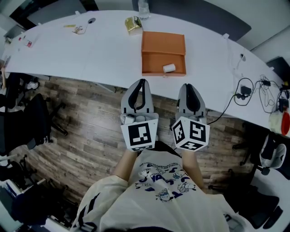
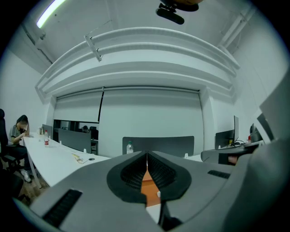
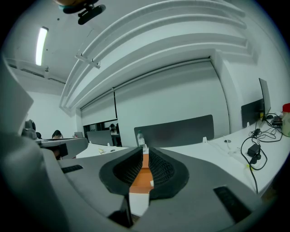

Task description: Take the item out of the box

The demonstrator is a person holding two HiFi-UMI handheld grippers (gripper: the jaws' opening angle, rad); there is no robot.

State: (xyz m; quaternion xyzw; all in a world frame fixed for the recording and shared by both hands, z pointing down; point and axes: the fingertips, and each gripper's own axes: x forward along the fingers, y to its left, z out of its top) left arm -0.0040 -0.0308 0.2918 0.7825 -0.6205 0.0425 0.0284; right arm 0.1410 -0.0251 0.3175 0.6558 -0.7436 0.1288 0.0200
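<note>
Item: a small white cylinder [image 1: 169, 68] lies on its side in the front tray of a shallow orange cardboard box [image 1: 163, 43], in the tray's right half and close to its front wall. Whether it touches that wall I cannot tell.
Long axis: roughly 9-to-3 o'clock in the head view, running along the front wall.
Box contents: the orange cardboard box is open, its lid folded back flat toward 12 o'clock. The tray shows only the white cylinder, and the lid is bare.
Left claw [image 1: 142, 82]: jaws closed tip to tip with nothing between them. It sits short of the table's near edge, over the wooden floor [image 1: 90, 118].
Right claw [image 1: 190, 86]: jaws pressed together, empty. It is beside the left claw and also short of the table.
Bearing: the white cylinder lies at about 2 o'clock from the left claw and about 10 o'clock from the right claw. Both are well apart from it.
Nearer hand: probably the right, and only slightly.
Approach: the front wall stands between the claws and the item, so the reach likely has to come over that wall with the jaws opened first.
Table: a white curved table [image 1: 90, 50]. A gold crinkled packet [image 1: 133, 24] and a clear bottle [image 1: 143, 8] sit beyond the box at 12 o'clock. Black cables [image 1: 247, 90] lie at 3 o'clock.
</note>
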